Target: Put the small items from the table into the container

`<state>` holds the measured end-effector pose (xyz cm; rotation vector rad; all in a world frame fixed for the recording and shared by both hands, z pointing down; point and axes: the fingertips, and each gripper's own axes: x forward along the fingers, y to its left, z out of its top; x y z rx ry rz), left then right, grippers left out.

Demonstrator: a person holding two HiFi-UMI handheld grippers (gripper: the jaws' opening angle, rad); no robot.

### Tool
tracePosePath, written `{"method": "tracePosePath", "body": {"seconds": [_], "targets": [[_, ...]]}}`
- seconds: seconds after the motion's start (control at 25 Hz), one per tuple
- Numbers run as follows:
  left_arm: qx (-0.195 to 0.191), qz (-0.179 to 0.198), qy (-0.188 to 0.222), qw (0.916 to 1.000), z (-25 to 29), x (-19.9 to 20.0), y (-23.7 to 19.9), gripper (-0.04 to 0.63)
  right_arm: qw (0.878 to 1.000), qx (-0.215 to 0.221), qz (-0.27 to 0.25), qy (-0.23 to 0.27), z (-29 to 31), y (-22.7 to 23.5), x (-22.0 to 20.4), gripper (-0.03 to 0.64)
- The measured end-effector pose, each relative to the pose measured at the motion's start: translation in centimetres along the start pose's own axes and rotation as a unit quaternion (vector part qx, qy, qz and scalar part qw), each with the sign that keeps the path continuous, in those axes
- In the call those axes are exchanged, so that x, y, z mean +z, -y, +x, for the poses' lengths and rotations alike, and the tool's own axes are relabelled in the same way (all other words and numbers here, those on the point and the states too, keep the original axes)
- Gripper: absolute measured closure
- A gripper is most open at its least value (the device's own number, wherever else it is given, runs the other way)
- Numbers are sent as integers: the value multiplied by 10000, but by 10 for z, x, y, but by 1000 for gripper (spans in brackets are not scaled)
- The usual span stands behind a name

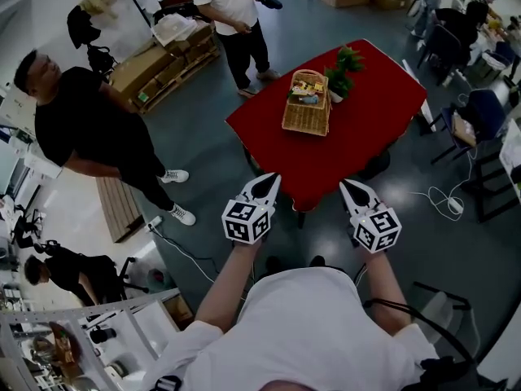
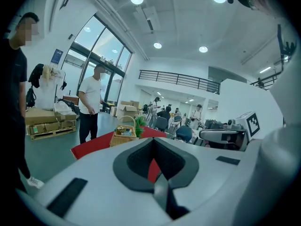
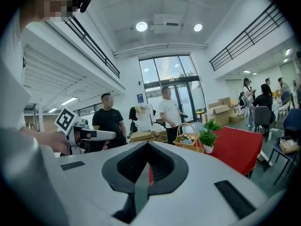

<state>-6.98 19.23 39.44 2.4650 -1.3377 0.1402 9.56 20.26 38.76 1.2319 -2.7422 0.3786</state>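
Note:
A wicker basket [image 1: 307, 104] holding several small items stands on the red table [image 1: 383, 129], next to a potted plant [image 1: 342, 76]. No loose items show on the cloth. Both grippers hang in the air short of the table's near edge, apart from it. My left gripper [image 1: 264, 184] is shut and holds nothing, and so is my right gripper [image 1: 352, 187]. The left gripper view looks past the shut left gripper [image 2: 157, 173] to the basket [image 2: 123, 134] far ahead. In the right gripper view, the basket [image 3: 188, 140] and plant [image 3: 208, 138] lie beyond the shut right gripper [image 3: 141, 180].
A person in black [image 1: 89, 129] stands at the left. Another in a white shirt [image 1: 232, 15] stands behind the table's far-left corner. A pallet of cardboard boxes [image 1: 163, 63] sits at the back left. Chairs [image 1: 480, 112] and floor cables [image 1: 444, 198] lie to the right.

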Motion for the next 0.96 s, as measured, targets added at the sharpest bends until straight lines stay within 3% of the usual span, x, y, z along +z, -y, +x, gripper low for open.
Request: {"method": "tracePosePath", "body": {"seconds": [0.96], "targets": [[-101, 0, 129, 9999, 2, 13, -17, 588, 9999, 48, 146, 69, 28, -10, 12, 604]]}}
